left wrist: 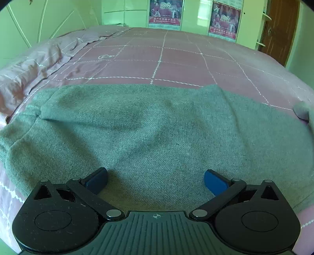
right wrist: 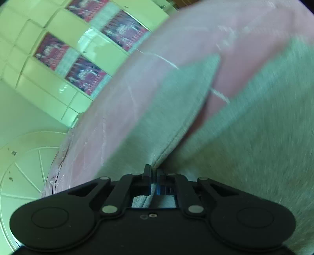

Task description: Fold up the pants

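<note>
Currently spread flat on pink grid-stitched bed cover (left wrist: 176, 58): grey knit fabric pants (left wrist: 157, 127). Left tongs (left wrist: 156, 181) wide open, empty, low over pants. Right tongs (right wrist: 154, 176) clamped on pants edge, lifted off cover.

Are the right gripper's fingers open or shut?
Shut. The right gripper has its fingers pressed together on a fold of the grey pants, with cloth bunched between them.

Home bedroom, pink quilted bed (left wrist: 176, 58), wardrobe doors (left wrist: 125, 13) with posters (left wrist: 165, 11), wooden door (left wrist: 278, 29)
</note>
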Available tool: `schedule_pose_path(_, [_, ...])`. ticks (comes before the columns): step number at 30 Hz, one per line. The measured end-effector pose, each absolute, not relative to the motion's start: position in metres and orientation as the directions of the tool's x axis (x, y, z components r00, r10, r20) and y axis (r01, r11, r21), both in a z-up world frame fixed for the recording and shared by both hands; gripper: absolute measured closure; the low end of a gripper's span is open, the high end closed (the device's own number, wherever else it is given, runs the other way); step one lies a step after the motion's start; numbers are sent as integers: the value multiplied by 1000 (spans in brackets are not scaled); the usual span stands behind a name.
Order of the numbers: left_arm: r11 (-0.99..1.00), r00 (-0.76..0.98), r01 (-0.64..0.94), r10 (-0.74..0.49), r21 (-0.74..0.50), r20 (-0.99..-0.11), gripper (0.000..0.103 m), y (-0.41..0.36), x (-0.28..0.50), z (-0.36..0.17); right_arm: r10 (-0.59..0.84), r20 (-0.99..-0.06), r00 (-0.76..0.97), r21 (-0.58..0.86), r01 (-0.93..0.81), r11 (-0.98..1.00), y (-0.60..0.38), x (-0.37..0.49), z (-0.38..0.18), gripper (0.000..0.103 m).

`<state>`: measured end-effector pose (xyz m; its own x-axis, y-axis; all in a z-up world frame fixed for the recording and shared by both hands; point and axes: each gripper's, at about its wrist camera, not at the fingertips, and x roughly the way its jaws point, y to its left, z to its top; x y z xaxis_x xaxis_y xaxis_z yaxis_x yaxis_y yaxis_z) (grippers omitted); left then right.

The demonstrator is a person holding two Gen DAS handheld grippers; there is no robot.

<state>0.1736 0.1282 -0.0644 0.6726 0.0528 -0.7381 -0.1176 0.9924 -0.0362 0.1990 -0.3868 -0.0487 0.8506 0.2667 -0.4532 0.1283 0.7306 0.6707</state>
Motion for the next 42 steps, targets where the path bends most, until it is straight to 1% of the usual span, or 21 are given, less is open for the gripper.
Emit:
schedule_pose_path(2, [992,670,-105,21,-67,-742,0,132,169,-59,271,-390,880,657,60,751,-384,173,-18,103])
schedule_pose_path(3, [994,662,-86,7,-67,-749,0,134,171,-58,267,-387,883,647,53,760,-382,158,-11,103])
schedule_pose_path(5, [996,651,-51,-20,-70,-759,0,137,173,-55,242,-489,838,604,125,787,-382,139,-21,103])
schedule_pose_path(6, [996,652,-46,-33,-82,-757,0,138,172,-54,257,-555,791,599,166,783,-384,138,-38,99])
schedule_pose_path(7, [995,655,-45,-42,-94,-754,0,140,172,-55,271,-620,736,602,225,766,-388,141,-61,99])
schedule_pose_path(8, [994,658,-45,-46,-101,-752,0,142,172,-55,309,-620,722,672,285,683,-396,141,-76,100])
schedule_pose_path(9, [994,659,-45,-46,-101,-750,0,143,173,-56,339,-563,754,739,275,615,-405,140,-78,95])
schedule_pose_path(10, [993,665,-50,-46,-106,-746,0,143,172,-56,329,-511,794,775,260,577,-411,138,-76,90])
schedule_pose_path(11, [991,675,-60,-49,-122,-736,0,144,169,-55,302,-499,812,782,271,562,-416,138,-75,83])
schedule_pose_path(12, [986,687,-73,-60,-151,-724,0,149,168,-55,290,-497,818,788,286,545,-421,138,-75,82])
schedule_pose_path(14, [969,709,-109,-81,-223,-701,0,157,163,-55,282,-480,831,808,294,510,-429,140,-79,82])
schedule_pose_path(15, [966,713,-122,-74,-227,-698,0,158,161,-55,268,-484,833,804,302,513,-431,142,-79,82])
schedule_pose_path(16, [969,713,-128,-59,-213,-699,0,157,161,-56,259,-486,835,800,305,517,-432,145,-80,82])
schedule_pose_path(20, [986,701,-145,44,-82,-712,0,137,162,-55,216,-480,851,798,321,510,-437,160,-85,85])
schedule_pose_path(23, [982,719,-167,58,-91,-693,0,136,156,-51,207,-457,865,823,324,467,-445,166,-91,84])
schedule_pose_path(25, [983,711,-163,61,-80,-701,0,136,155,-52,210,-431,878,838,303,454,-449,164,-92,83])
schedule_pose_path(27, [989,675,-145,82,-22,-734,0,130,161,-56,212,-417,884,848,294,441,-454,160,-94,82])
schedule_pose_path(30, [991,662,-129,120,45,-740,0,119,168,-61,208,-400,893,853,280,441,-458,155,-95,76])
schedule_pose_path(36, [990,673,-138,113,26,-731,0,121,167,-60,213,-365,906,889,270,371,-473,160,-105,76])
schedule_pose_path(40, [990,668,-137,118,34,-735,0,119,168,-61,222,-384,896,876,277,395,-474,176,-106,78])
schedule_pose_path(42, [990,667,-137,119,36,-736,0,119,168,-61,226,-405,886,867,294,401,-475,183,-108,83])
